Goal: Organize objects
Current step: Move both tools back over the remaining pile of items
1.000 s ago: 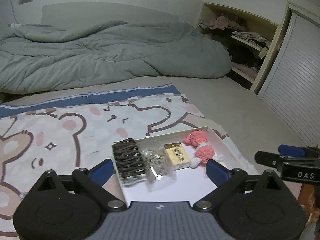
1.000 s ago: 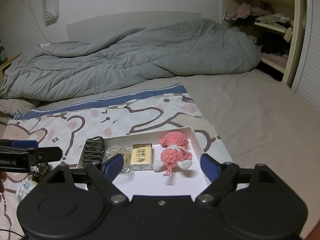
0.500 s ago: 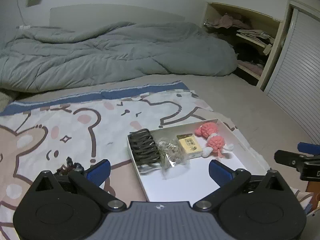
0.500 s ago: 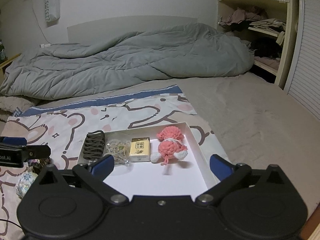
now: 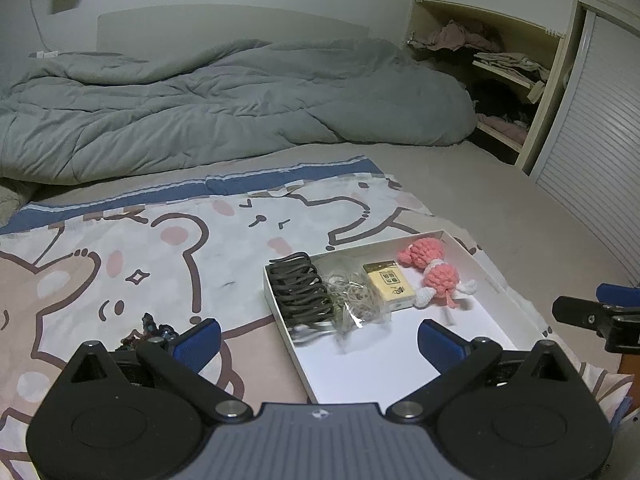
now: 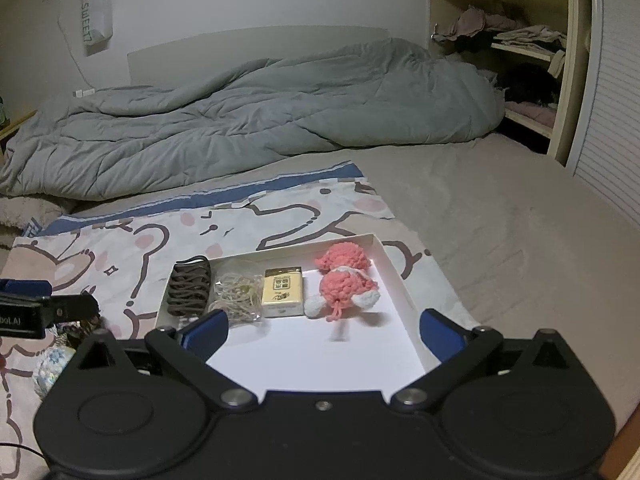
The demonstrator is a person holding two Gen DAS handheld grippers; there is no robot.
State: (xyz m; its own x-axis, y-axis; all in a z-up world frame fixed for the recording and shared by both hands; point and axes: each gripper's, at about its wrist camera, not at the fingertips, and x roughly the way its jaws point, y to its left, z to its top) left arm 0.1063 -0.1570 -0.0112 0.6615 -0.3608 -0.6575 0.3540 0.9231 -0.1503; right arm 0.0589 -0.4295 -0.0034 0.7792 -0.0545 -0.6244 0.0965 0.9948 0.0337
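I see the tray lying on the printed sheet. In the tray, from its left wall rightward, sit the hair clip, bagged bands, small box and knitted toy. Behind the tray lies the duvet; off the tray's left, a trinket.

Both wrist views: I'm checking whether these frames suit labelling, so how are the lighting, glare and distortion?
Left wrist view: dim, greyish room light, strong fisheye bending at the wardrobe door, dark corners, the white tray readable. Right wrist view: equally dim and curved, the tray floor glaring brightest, the pink knitted toy and small box sharp; both open grippers dark.
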